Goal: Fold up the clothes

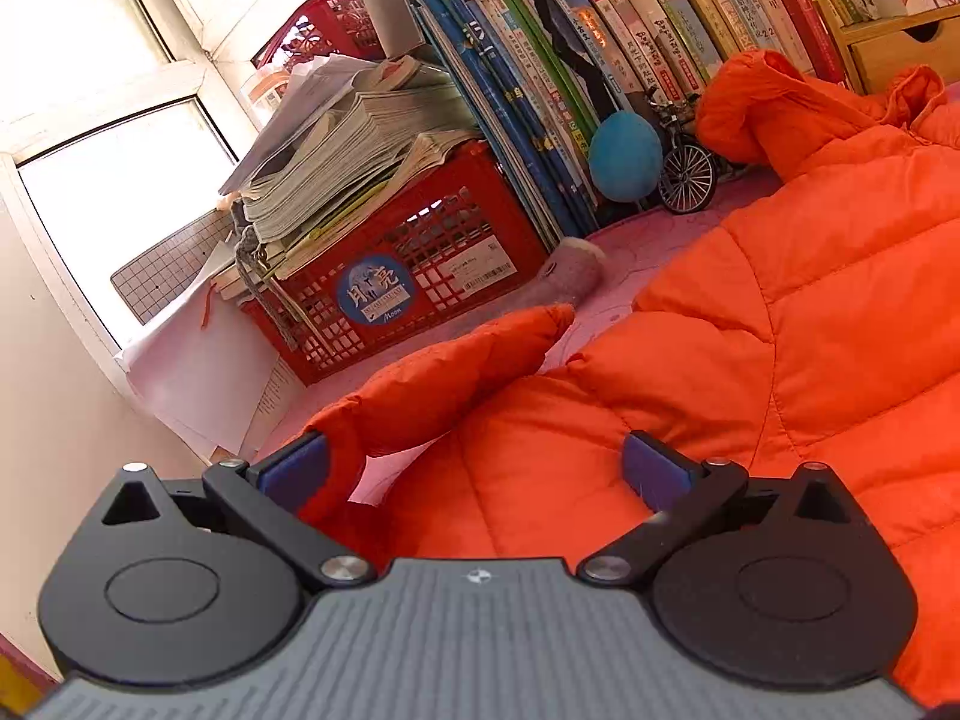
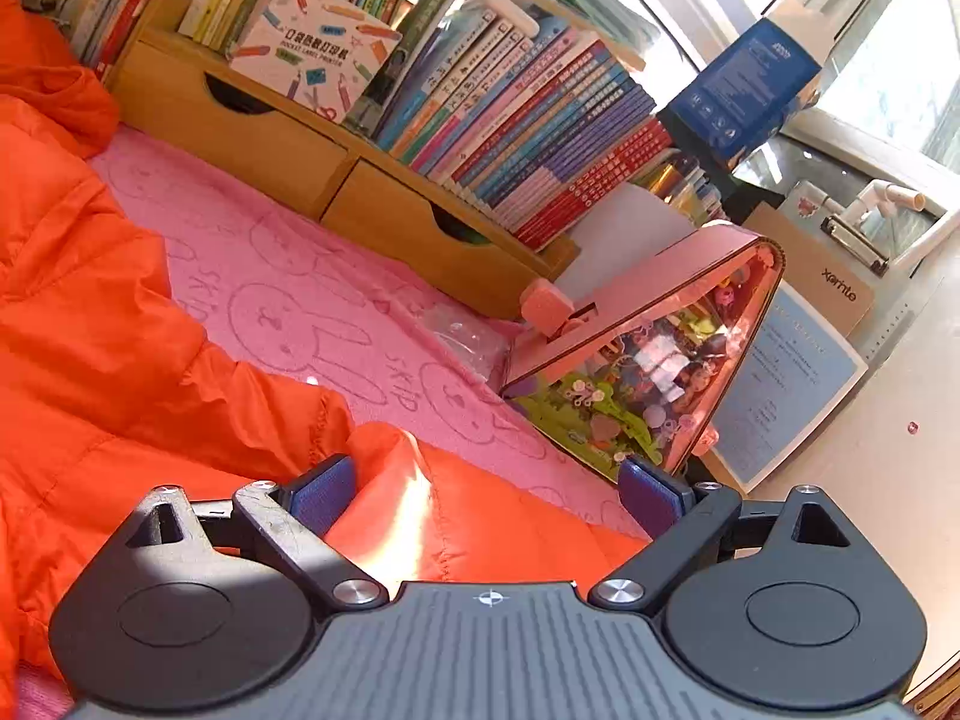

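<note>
Both my tongs gape over the orange puffer jacket.

My left tongs [image 1: 474, 471] stand wide apart, straddling the jacket's [image 1: 780, 324] quilted body, a sleeve [image 1: 444, 384] just past the left pad. My right tongs [image 2: 486, 489] are likewise spread, with the jacket's hem edge [image 2: 456, 516] lying between the pads, unclamped. The jacket sprawls across the pink rabbit-print cloth [image 2: 288, 288] on the tabletop. Beyond sit a red crate [image 1: 420, 276] stacked with papers, leaning books [image 2: 540, 132], wooden drawers [image 2: 252, 132] and a pink triangular box [image 2: 648, 354].

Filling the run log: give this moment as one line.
task: fold clothes | left tool: open over jacket near sleeve | right tool: open over jacket edge | cloth: pink
</note>
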`<state>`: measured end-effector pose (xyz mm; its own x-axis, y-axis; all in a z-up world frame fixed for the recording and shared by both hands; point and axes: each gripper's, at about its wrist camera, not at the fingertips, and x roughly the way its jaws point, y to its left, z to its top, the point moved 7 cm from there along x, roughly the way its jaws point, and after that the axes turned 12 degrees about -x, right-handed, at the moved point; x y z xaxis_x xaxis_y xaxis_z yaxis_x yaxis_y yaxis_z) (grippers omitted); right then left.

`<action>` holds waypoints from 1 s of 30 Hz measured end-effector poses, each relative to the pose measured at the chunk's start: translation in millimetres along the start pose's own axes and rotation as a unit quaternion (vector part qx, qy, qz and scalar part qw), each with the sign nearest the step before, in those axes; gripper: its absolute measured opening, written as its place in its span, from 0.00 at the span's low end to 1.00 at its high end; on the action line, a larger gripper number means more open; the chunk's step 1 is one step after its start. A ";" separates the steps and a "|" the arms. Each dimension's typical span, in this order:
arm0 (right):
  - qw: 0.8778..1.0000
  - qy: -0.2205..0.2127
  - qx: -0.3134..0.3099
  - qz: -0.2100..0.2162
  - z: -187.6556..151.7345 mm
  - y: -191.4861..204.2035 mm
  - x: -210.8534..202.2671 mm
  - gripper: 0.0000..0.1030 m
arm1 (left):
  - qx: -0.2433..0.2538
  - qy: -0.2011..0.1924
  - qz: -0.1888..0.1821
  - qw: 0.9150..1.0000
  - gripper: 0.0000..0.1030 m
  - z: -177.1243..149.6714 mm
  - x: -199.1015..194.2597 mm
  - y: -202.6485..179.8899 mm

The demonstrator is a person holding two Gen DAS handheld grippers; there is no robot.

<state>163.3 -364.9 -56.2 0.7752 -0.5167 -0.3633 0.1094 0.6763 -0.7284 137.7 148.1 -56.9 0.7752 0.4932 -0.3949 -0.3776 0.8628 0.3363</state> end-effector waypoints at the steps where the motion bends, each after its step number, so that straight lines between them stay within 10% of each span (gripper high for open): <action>1: 1.000 -0.018 0.007 0.014 7.0 3.2 -12.0 0.91 | -0.008 0.005 0.005 1.000 1.00 1.3 3.2 10.2; 10: 0.963 -0.173 -0.034 0.203 83.2 90.6 -140.9 0.96 | -0.047 0.068 0.137 0.987 1.00 1.0 61.9 124.9; 16: 0.952 -0.183 -0.087 0.229 98.3 148.5 -160.2 0.97 | -0.054 0.081 0.223 0.970 1.00 -1.9 71.7 179.0; 23: 0.951 -0.188 -0.072 0.234 102.4 152.8 -153.1 0.98 | -0.091 0.003 0.023 0.996 1.00 31.1 8.8 98.6; 28: 0.941 -0.238 -0.051 0.236 141.1 151.1 -159.8 1.00 | -0.062 -0.005 -0.158 0.985 1.00 49.3 -24.6 -23.3; 30: 0.938 -0.231 -0.031 0.256 153.3 154.5 -150.3 1.00 | -0.044 0.004 -0.178 0.983 1.00 48.4 -21.7 -66.0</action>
<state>159.0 -102.3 -25.1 0.9049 0.1604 -0.3943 -0.3765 0.7339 -0.5654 170.3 75.1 -29.2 0.8626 0.1581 -0.4805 -0.1246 0.9870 0.1011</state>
